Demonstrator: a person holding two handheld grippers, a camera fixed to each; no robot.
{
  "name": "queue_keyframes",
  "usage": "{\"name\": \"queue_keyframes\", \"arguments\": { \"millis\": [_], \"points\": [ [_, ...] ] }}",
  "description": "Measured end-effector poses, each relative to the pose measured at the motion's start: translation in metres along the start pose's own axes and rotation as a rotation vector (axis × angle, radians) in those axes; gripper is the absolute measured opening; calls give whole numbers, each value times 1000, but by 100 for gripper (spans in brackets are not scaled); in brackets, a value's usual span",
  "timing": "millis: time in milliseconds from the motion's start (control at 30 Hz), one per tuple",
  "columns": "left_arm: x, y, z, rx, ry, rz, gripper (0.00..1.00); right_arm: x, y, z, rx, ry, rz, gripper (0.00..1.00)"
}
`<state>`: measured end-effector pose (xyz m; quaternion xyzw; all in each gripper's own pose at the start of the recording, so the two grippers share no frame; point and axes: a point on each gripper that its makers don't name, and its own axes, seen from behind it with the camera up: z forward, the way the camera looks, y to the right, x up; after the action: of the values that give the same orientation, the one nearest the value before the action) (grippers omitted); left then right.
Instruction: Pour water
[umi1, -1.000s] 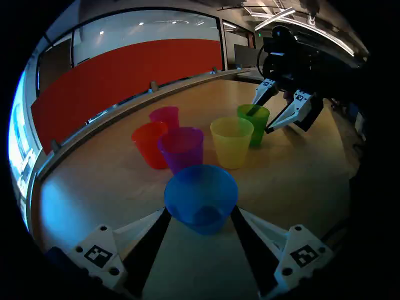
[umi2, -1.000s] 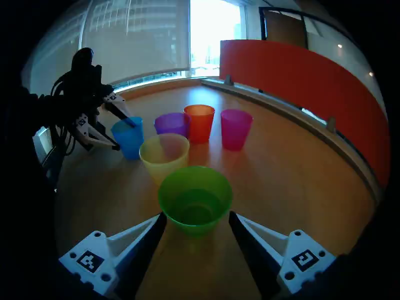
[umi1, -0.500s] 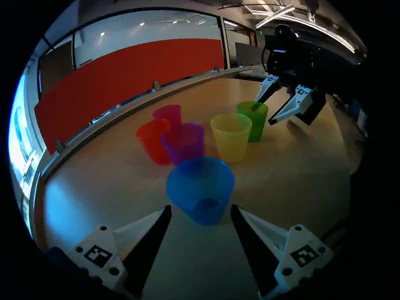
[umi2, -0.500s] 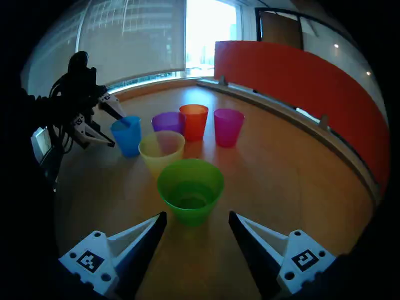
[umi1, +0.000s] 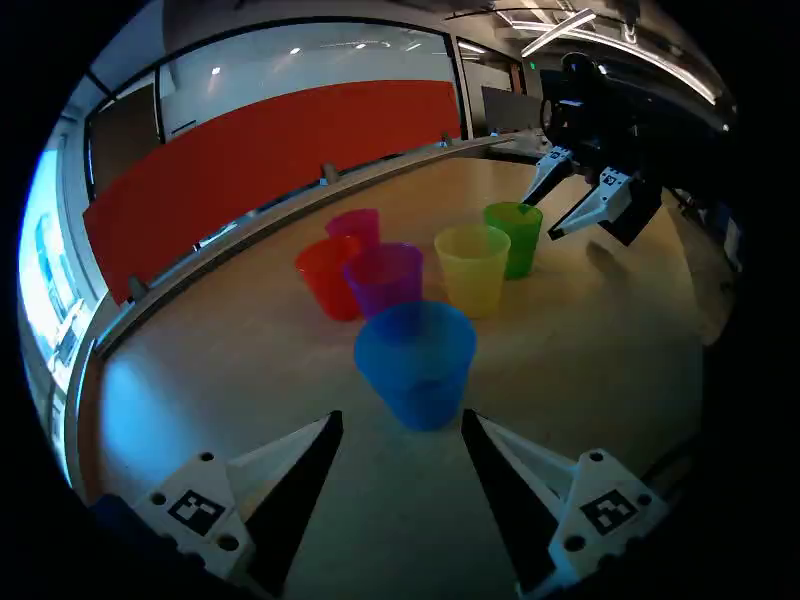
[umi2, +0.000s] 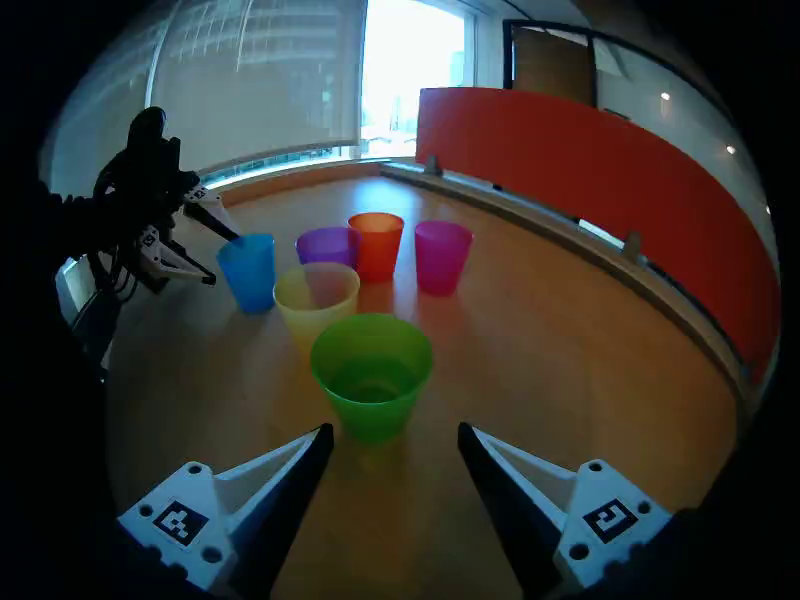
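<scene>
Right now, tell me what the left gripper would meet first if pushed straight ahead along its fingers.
The blue cup: it stands upright on the table just ahead of the left gripper, roughly centred between its open fingers. The purple cup sits behind it. The gap is hard to judge.

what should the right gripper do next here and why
Probably ease the right gripper forward until its open fingers straddle the green cup. The cup stands upright just ahead of the fingertips, in line with the gap, and nothing is gripped yet. Go gently: the yellow cup stands close behind it.
</scene>
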<state>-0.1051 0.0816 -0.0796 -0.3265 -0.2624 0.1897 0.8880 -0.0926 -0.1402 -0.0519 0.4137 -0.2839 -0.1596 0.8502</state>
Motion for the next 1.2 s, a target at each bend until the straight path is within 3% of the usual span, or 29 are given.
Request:
{"name": "queue_keyframes", "arguments": {
  "millis": [567, 733, 1200],
  "points": [
    [-9, -35, -17, 104, 18, -47, 88, -5, 20, -16, -85, -2, 23, 96],
    [-12, -46, -22, 128, 15, -40, 88, -6, 28, -21, -112, -13, 18, 96],
    [-10, -89, -30, 224, 26, -48, 88, 0, 66, -32, -230, -5, 78, 96]
  ]
}}
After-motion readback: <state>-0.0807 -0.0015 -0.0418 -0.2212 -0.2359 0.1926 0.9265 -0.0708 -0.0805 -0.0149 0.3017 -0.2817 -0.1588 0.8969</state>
